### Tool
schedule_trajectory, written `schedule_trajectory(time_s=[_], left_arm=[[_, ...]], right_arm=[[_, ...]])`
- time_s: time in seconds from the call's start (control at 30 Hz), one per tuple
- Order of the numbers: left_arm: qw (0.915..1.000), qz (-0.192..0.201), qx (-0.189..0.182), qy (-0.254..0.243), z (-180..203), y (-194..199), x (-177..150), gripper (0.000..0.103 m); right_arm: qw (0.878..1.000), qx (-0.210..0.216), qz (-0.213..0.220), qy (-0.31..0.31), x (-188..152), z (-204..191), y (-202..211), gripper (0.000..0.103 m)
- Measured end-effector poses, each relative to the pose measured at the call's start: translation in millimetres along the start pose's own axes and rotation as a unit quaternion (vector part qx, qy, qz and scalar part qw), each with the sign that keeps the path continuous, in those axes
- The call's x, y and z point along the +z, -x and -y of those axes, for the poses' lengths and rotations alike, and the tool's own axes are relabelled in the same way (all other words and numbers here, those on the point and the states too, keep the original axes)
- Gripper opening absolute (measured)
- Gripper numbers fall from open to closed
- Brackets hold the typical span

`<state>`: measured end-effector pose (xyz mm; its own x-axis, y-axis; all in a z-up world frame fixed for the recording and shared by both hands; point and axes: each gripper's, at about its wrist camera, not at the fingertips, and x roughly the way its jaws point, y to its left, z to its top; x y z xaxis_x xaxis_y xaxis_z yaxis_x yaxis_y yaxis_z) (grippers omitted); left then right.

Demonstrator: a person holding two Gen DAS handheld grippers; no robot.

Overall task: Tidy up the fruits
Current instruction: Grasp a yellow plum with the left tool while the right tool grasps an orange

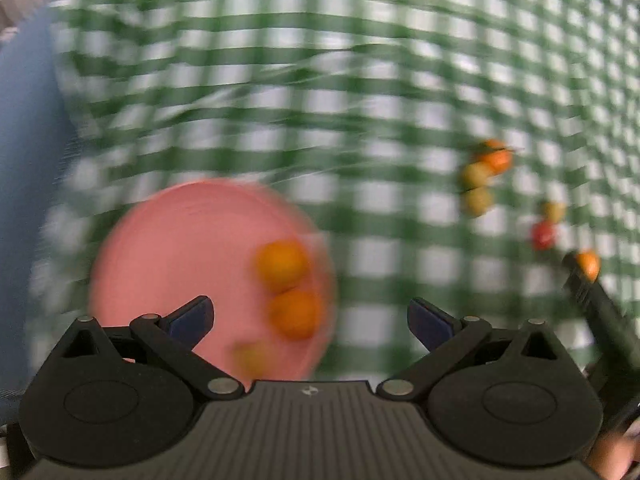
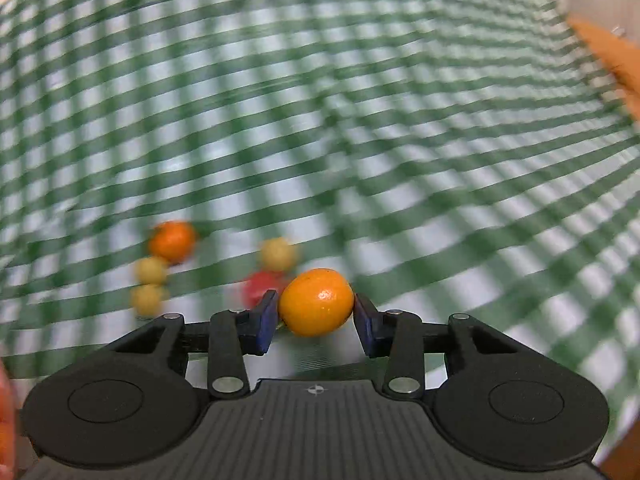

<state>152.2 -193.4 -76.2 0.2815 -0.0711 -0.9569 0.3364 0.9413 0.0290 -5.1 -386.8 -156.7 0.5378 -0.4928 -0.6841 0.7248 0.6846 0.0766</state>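
Note:
My right gripper (image 2: 316,312) is shut on an orange (image 2: 316,302), held above the green checked cloth; it also shows in the left wrist view (image 1: 588,265) at the far right. My left gripper (image 1: 310,316) is open and empty over the near edge of a pink plate (image 1: 180,256). The plate holds two oranges (image 1: 282,266) (image 1: 296,314) and a blurred yellow-green fruit (image 1: 252,356). Loose on the cloth lie an orange (image 2: 173,240), three yellow-green fruits (image 2: 151,270) (image 2: 147,299) (image 2: 277,254) and a red fruit (image 2: 258,286). Both views are motion-blurred.
The green and white checked tablecloth (image 2: 360,120) covers the table and has creases. A blue surface (image 1: 24,160) lies past the table's left edge. An orange object (image 2: 612,60) sits at the far right edge.

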Motion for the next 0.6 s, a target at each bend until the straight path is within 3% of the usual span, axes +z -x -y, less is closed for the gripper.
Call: schedule_trajectory(time_s=[0.1, 0.17, 0.3, 0.6], left_arm=[[0.9993, 0.002, -0.023, -0.029, 44.2, -25.7, 23.2, 0.103], [0.9984, 0.006, -0.024, -0.052, 69.8, -41.4, 35.3, 0.103], [0.9971, -0.001, -0.011, -0.075, 105.9, -71.3, 51.9, 0.1], [0.9984, -0.014, 0.006, -0.055, 126.2, -103.8, 66.6, 0.094]], right_arm=[[0.999, -0.035, -0.011, -0.007, -1.1, 14.8, -14.1, 0.042], [0.999, -0.033, -0.031, -0.021, -4.1, 18.3, -24.1, 0.042], [0.999, -0.028, -0.028, -0.02, -2.8, 19.3, -32.0, 0.042], [0.999, -0.022, -0.029, -0.026, 2.4, 21.0, -37.5, 0.042]])
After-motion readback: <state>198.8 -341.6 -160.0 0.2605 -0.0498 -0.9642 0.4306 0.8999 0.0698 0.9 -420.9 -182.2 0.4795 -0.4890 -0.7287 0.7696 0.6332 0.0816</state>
